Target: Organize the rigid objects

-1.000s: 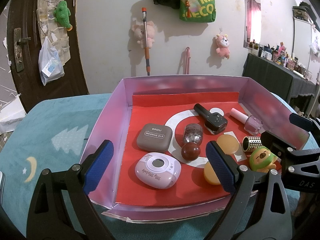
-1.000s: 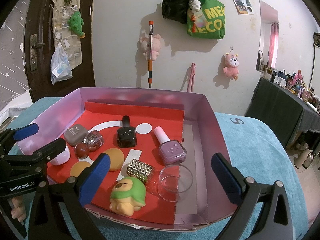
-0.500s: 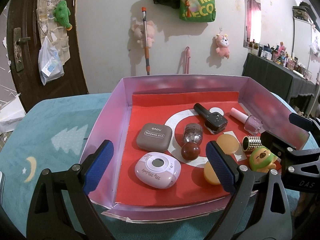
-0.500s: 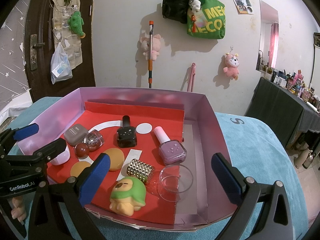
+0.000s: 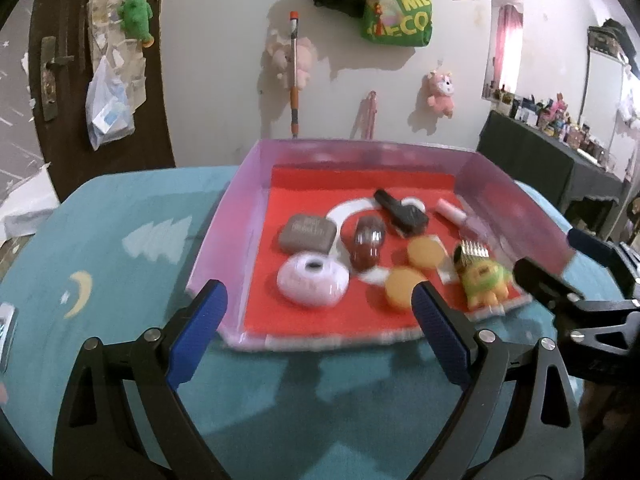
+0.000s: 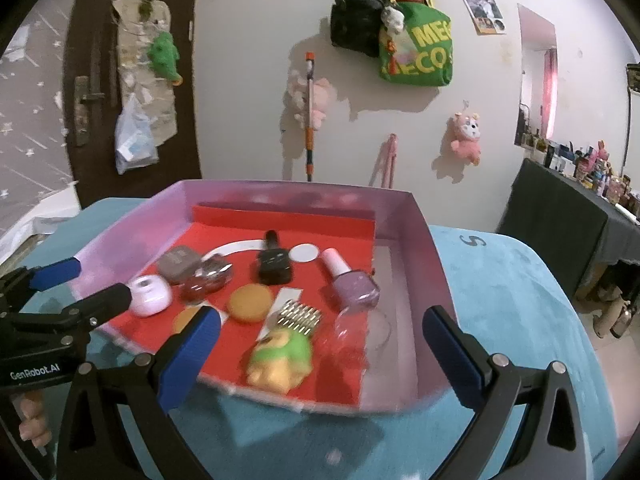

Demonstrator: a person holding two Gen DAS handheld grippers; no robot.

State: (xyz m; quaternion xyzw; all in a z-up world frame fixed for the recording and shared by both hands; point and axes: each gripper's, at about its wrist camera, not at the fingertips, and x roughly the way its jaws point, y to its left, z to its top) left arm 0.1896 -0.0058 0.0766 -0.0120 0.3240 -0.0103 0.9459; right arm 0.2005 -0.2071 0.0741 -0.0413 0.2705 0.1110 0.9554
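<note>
Left gripper (image 5: 320,330) and right gripper (image 6: 322,346): jaws wide apart, nothing held, both off the near edge of the tray (image 6: 416,236)

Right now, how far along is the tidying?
Nothing looks sorted yet: the green toy, purple nail polish and white case lie mixed in the pink tray. Both tools, left and right, are open and empty. All sorting remains.
</note>
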